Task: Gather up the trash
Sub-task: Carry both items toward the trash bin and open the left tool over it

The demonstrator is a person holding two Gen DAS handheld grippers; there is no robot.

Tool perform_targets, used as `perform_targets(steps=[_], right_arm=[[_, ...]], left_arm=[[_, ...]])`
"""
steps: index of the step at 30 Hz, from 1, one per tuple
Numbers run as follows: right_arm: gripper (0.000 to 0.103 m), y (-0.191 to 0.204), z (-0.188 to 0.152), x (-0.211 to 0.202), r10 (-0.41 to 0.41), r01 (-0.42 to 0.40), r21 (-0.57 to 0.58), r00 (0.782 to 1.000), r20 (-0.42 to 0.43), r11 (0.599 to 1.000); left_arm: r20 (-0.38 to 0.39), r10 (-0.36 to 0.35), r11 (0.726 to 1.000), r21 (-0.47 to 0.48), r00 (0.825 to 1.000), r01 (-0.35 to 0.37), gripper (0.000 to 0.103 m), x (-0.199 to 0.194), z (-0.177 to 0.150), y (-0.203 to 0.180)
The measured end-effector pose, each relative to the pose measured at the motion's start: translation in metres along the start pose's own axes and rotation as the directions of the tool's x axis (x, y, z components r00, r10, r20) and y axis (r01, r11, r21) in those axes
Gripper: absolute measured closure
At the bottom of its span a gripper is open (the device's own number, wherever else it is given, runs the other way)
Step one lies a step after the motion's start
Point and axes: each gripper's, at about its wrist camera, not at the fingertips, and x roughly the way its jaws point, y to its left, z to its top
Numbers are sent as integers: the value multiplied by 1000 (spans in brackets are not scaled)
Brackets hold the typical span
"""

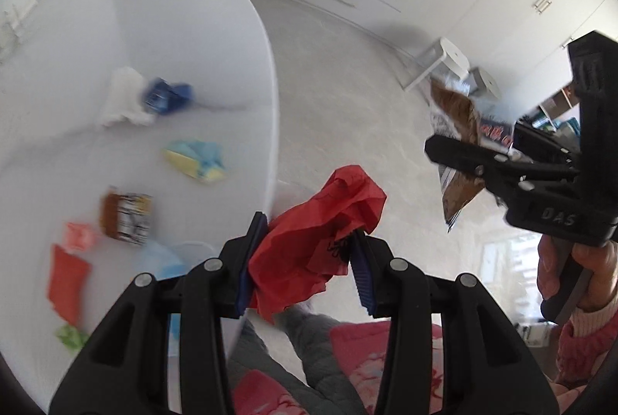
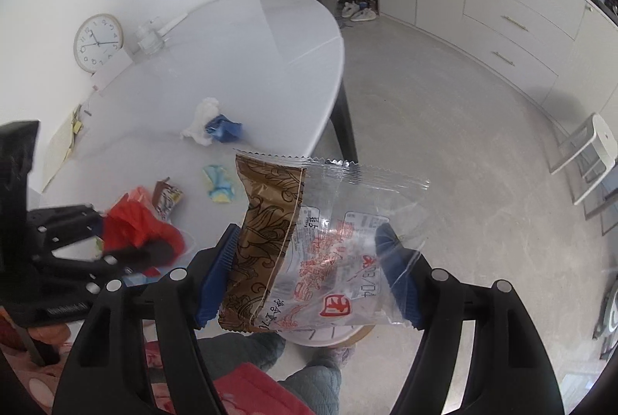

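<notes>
- Left gripper (image 1: 305, 260): jaws closed onto crumpled red wrapper (image 1: 324, 241), held in the air just off the near edge of the white table (image 1: 154, 29).
- Right gripper (image 2: 309, 272): jaws pinched on brown-and-clear snack packet (image 2: 309, 241), held above the floor, clear of the table edge.
- Remaining on the table: white tissue (image 2: 202, 121) touching blue wrapper (image 2: 226, 129) mid-surface; yellow-blue wrapper (image 2: 220, 185) and brown packet (image 2: 168, 199) nearer the near edge.

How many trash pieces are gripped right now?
2. A crumpled red bag is clamped in the left claw. A clear-and-brown snack wrapper is clamped in the right claw. More trash lies ungripped on the table.
</notes>
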Motion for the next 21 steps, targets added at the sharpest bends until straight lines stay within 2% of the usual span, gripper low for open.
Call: perform_targets(steps=[6,8,12,17,21], right_arm=[[32,-24,-9,-11,11,-11,-12,1000,14,1000],[32,-28,-10,-11,20,-20,-20,1000,13,1000],[32,-34,-14,-13,41,-40,-35,999,13,999],[32,-36,-17,-12,67,-66,-48,998,9,997],[31,-33,-19,-5,83,-83,-55,997,-4,995]], left_arm=[[-62,-49,997,-69,997,44,58,33,0,-21],[-69,-37,996,-84,997,31,40,38,0,-25],[-50,-9,996,-89,999,5,25,36,-1,-33],[1,76,989,-126,997,-76,15,20,1,-27],[64,183,968,-188,981,-168,11,-11,1,-10]])
